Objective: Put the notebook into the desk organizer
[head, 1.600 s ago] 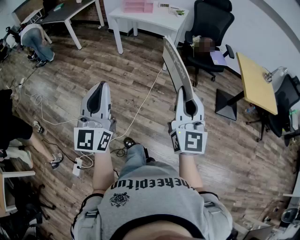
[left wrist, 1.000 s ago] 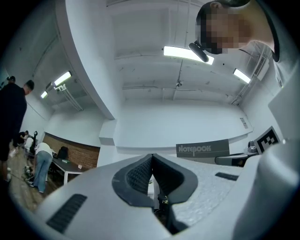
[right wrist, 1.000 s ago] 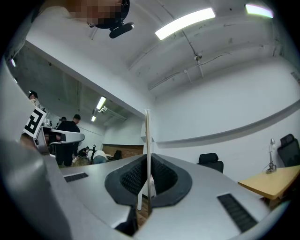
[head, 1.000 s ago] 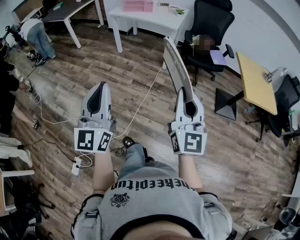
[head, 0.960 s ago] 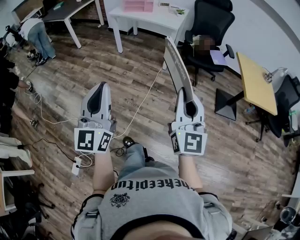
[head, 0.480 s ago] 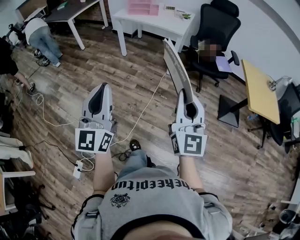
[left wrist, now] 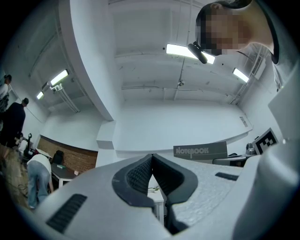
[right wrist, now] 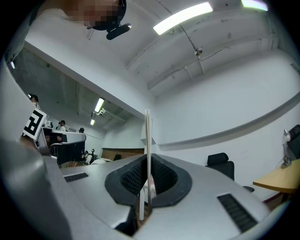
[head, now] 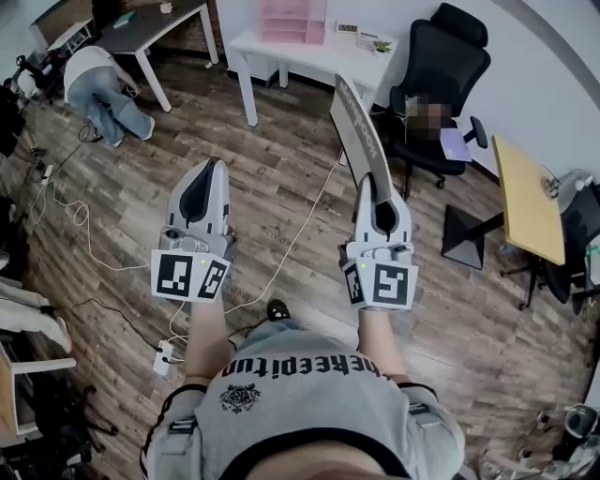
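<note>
Bright, even indoor light; long ceiling lamps (left wrist: 186,50) glare slightly blown out in the left gripper view and the right gripper view; the wooden floor (head: 122,216) carries only soft, faint shadows; every picture bends strongly toward its edges; corners darken; the nearest surfaces look soft.

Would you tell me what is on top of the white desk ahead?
A pink organizer and a small plant stand on the desk; the notebook in the right gripper covers part of its near edge.

Cables (head: 300,217) and a power strip (head: 165,357) lie on the wooden floor (head: 281,141) at lower left. The white table (head: 314,54) at top centre carries a pink organizer (head: 293,19).
</note>
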`<act>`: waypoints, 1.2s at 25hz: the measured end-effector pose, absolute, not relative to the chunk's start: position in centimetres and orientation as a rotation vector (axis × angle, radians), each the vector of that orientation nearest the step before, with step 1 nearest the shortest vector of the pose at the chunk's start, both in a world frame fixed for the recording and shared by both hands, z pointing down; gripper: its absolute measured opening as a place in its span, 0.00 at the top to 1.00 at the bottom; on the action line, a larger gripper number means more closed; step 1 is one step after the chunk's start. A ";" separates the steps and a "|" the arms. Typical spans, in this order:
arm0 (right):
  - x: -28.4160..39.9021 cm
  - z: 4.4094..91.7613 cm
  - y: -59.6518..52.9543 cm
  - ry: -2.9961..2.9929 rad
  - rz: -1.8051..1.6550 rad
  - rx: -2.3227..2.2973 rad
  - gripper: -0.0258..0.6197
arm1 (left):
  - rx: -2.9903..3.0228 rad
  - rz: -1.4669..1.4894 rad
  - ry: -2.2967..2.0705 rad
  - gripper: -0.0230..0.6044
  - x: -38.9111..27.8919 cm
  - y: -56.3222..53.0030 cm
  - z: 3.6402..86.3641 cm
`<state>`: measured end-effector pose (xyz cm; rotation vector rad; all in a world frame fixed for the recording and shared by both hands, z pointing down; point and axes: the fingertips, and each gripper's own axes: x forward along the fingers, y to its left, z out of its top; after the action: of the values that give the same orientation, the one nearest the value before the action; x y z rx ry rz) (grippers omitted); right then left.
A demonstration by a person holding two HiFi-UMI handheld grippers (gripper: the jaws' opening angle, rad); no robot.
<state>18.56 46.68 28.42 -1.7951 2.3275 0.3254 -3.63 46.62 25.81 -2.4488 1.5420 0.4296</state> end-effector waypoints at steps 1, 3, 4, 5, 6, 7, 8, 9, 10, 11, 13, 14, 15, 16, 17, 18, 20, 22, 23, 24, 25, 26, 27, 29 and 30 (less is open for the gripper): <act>18.2 28.4 46.0 2.323 0.325 -1.797 0.95 | -2.449 0.430 1.537 0.96 -4.0 46.0 25.7; 17.4 28.3 44.8 2.314 0.326 -1.796 0.95 | -2.449 0.430 1.526 0.96 -4.7 44.8 25.6; 16.9 28.3 44.3 2.310 0.328 -1.795 0.95 | -2.449 0.431 1.523 0.96 -5.2 44.3 25.7; 16.4 28.3 43.9 2.307 0.330 -1.793 0.95 | -2.448 0.430 1.521 0.96 -5.7 43.9 25.7; 16.0 28.3 43.5 2.304 0.330 -1.792 0.95 | -2.446 0.430 1.520 0.96 -6.2 43.4 25.8; 15.6 28.4 43.1 2.304 0.329 -1.790 0.95 | -2.445 0.431 1.521 0.96 -6.6 43.0 25.9; 15.3 28.6 42.7 2.304 0.326 -1.791 0.95 | -2.446 0.432 1.525 0.96 -7.0 42.6 26.1; 15.0 28.8 42.3 2.306 0.321 -1.793 0.95 | -2.448 0.431 1.529 0.96 -7.2 42.2 26.3; 14.9 29.0 41.9 2.309 0.315 -1.796 0.95 | -2.451 0.429 1.533 0.96 -7.4 41.8 26.5; 14.8 29.1 41.5 2.311 0.309 -1.800 0.95 | -2.456 0.426 1.536 0.96 -7.5 41.4 26.6; 14.6 29.2 40.7 2.313 0.300 -1.807 0.95 | -2.463 0.420 1.538 0.96 -7.8 40.5 26.8; 14.5 29.3 40.3 2.313 0.295 -1.809 0.95 | -2.467 0.419 1.538 0.96 -7.8 40.1 26.9; 14.5 29.4 39.9 2.311 0.289 -1.810 0.95 | -2.471 0.419 1.538 0.96 -7.9 39.7 27.0; 14.5 29.5 39.4 2.308 0.284 -1.812 0.95 | -2.475 0.415 1.537 0.96 -7.9 39.3 27.2; 14.5 29.6 38.9 2.305 0.279 -1.815 0.95 | -2.480 0.409 1.537 0.96 -8.0 38.8 27.4; 14.4 29.8 38.4 2.303 0.276 -1.819 0.95 | -2.485 0.402 1.537 0.96 -8.1 38.2 27.6; 14.3 30.0 37.1 2.299 0.273 -1.828 0.95 | -2.491 0.393 1.539 0.96 -8.3 36.9 28.0; 14.3 30.2 35.6 2.297 0.272 -1.833 0.95 | -2.488 0.392 1.540 0.96 -8.5 35.4 28.0; 14.4 30.3 34.7 2.297 0.273 -1.833 0.95 | -2.484 0.394 1.539 0.96 -8.5 34.6 28.0; 14.5 30.3 33.7 2.297 0.273 -1.832 0.95 | -2.479 0.396 1.537 0.96 -8.4 33.6 27.9; 14.6 30.3 32.7 2.295 0.274 -1.831 0.95 | -2.475 0.398 1.535 0.96 -8.3 32.6 27.7; 14.7 30.2 31.5 2.292 0.275 -1.830 0.95 | -2.473 0.399 1.532 0.96 -8.2 31.5 27.6; 14.8 30.1 30.3 2.290 0.275 -1.828 0.95 | -2.472 0.400 1.528 0.96 -8.0 30.3 27.5; 14.8 29.9 27.8 2.288 0.278 -1.821 0.95 | -2.466 0.397 1.522 0.96 -7.8 28.0 27.3; 14.8 29.8 26.5 2.289 0.281 -1.815 0.95 | -2.462 0.397 1.522 0.96 -7.8 26.8 27.1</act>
<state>14.76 26.48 29.82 -1.8145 2.2888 0.2808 -7.78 26.77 27.13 -2.4617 1.5219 0.3966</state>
